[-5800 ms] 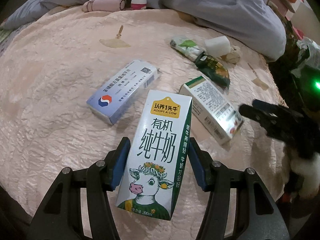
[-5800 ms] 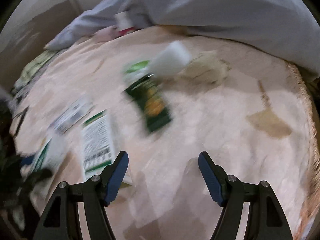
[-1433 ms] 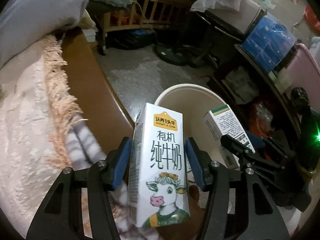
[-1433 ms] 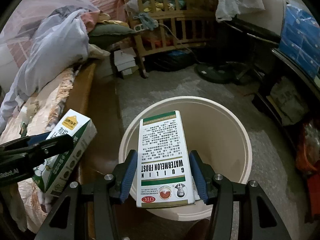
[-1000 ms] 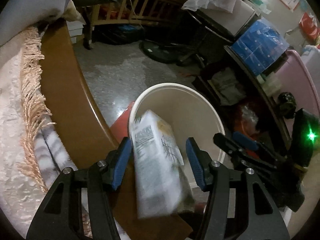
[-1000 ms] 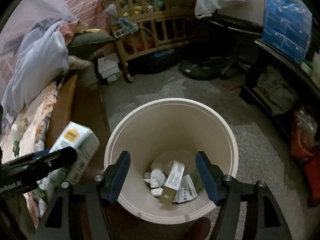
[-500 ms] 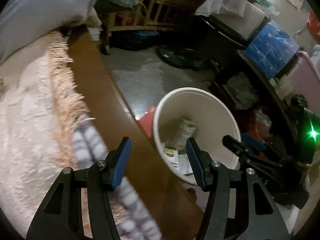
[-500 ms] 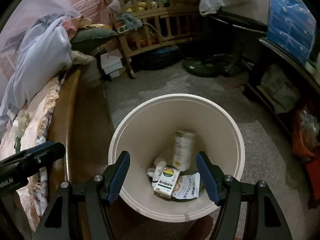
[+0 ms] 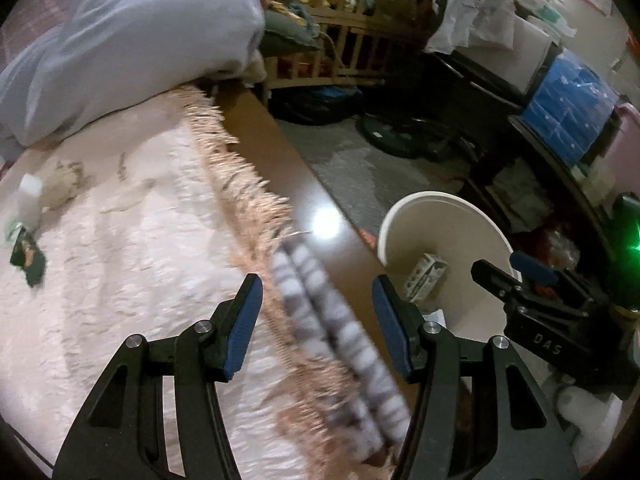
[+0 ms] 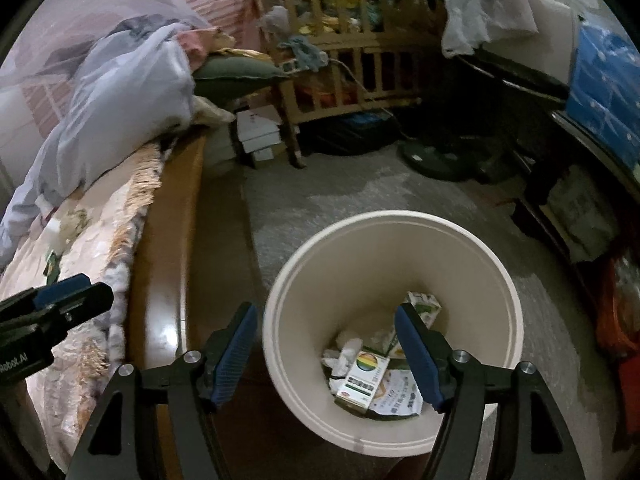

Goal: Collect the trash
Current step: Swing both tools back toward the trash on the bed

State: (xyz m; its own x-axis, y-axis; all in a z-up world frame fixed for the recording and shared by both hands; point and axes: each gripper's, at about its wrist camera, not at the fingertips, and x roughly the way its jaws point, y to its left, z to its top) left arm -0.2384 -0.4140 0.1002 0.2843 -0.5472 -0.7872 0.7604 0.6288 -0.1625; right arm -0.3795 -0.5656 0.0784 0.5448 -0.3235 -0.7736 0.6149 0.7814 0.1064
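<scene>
My left gripper (image 9: 316, 284) is open and empty, above the fringed edge of the pink bedspread (image 9: 120, 280). A dark green wrapper (image 9: 26, 256) and a white block (image 9: 30, 190) lie on the bed at far left. The cream bin (image 9: 440, 196) stands on the floor to the right, with the milk carton (image 9: 424, 276) inside. My right gripper (image 10: 326, 312) hangs over the bin's rim (image 10: 392, 216); its jaws are opening with nothing between them. In the bin lie the milk carton (image 10: 424, 306), a medicine box (image 10: 362, 376) and papers.
A blue-grey duvet (image 9: 120, 48) is heaped at the back of the bed. The bed's brown wooden edge (image 9: 280, 168) runs between bedspread and floor. A wooden crib (image 10: 352, 72), a fan base (image 10: 436, 160) and dark shelving with blue boxes (image 9: 568, 108) surround the bin.
The medicine box and then the milk carton dropped into the bin. My left gripper has swung left from the bin back over the bed. The right gripper shifted slightly left over the bin.
</scene>
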